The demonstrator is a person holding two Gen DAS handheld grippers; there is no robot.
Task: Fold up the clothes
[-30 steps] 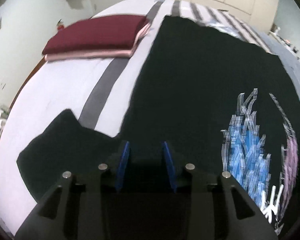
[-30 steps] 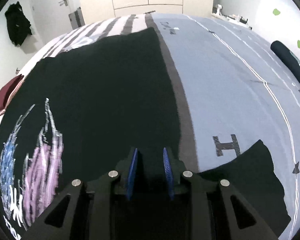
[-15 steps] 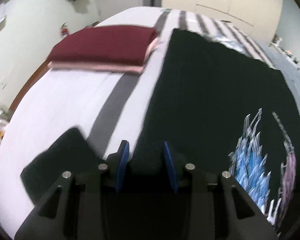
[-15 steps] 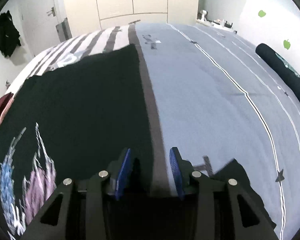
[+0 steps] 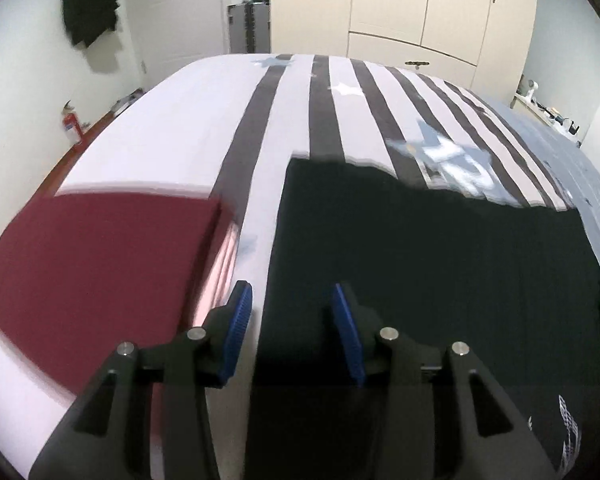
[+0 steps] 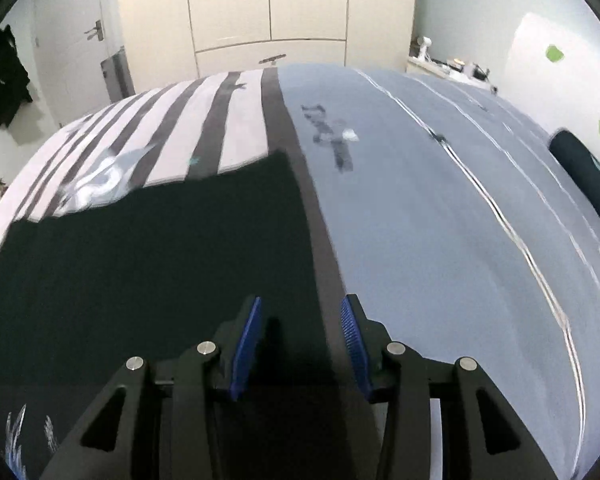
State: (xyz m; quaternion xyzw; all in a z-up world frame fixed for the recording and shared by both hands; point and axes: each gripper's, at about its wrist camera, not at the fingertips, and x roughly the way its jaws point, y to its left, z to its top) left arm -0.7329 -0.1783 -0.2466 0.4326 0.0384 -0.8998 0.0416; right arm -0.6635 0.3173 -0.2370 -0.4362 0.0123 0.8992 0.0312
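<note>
I found the black T-shirt (image 5: 420,264) flat on the striped bed (image 5: 204,128), beside the folded maroon stack (image 5: 100,256). A second earlier both sleeves lay out past its sides; both views had since swept up toward the hem. My left gripper (image 5: 292,320) was opening, nothing pinched; my right gripper (image 6: 300,332) stood parted and empty. I judged the sleeve folds released.
</note>
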